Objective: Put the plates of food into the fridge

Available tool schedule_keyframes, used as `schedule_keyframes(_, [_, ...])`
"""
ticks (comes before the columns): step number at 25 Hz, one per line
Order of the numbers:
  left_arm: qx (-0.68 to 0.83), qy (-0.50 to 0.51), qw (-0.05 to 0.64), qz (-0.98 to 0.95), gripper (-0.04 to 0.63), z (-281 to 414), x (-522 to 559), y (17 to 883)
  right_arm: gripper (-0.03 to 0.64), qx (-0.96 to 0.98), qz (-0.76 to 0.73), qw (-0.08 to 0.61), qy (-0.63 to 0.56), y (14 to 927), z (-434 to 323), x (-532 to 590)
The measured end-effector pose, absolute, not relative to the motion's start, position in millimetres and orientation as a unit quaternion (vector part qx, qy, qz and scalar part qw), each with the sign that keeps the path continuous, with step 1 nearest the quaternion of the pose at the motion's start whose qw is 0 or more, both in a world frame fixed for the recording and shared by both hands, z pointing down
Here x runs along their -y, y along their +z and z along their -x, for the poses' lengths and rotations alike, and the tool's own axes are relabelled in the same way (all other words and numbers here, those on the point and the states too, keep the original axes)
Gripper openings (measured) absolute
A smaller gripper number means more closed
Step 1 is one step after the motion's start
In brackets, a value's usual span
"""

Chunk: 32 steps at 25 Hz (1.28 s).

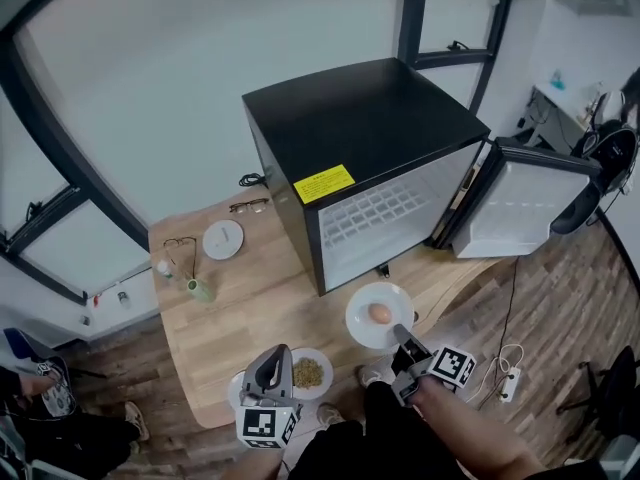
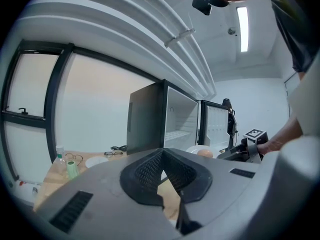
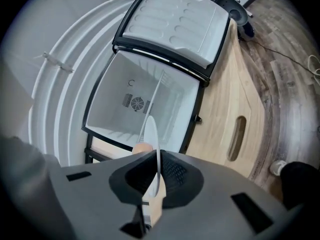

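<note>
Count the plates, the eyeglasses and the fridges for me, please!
Plates with food: 2
Small white plate: 1
Pairs of eyeglasses: 2
Fridge: 1
Total: 6

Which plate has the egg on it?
The plate held by the right gripper, nearest the fridge. The grain plate and the small plate have none.
</note>
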<state>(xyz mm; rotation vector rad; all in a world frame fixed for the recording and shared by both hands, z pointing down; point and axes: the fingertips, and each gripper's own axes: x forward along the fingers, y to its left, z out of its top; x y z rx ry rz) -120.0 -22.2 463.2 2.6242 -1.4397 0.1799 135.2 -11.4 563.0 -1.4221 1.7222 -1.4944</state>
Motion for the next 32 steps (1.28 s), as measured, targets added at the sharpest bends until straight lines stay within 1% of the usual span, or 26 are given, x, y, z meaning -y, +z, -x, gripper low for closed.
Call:
schedule_keyframes(6, [0.503, 0.06, 0.051, -0.861, 0.003, 118, 39, 442, 0.034, -0.648, 0.484, 0.24, -0.537, 532, -142, 50])
schedule_keyframes(12, [0.517, 0.055, 0.018, -0.854, 0.003, 107, 61, 416, 0.034, -0.656, 0.482, 0.229, -0.534, 515, -156, 88])
schedule_keyframes(20, [0.541, 0.048, 0.001, -0.839, 0.003, 102, 93, 397, 0.034, -0.677, 0.463, 0.223, -0.526, 488, -160, 147])
schedule_keyframes(32, [0.574, 0.043, -0.004, -0.818, 0.003, 99, 128, 392, 0.034, -0.698, 0.452, 0.166, -0.53, 483, -147, 210])
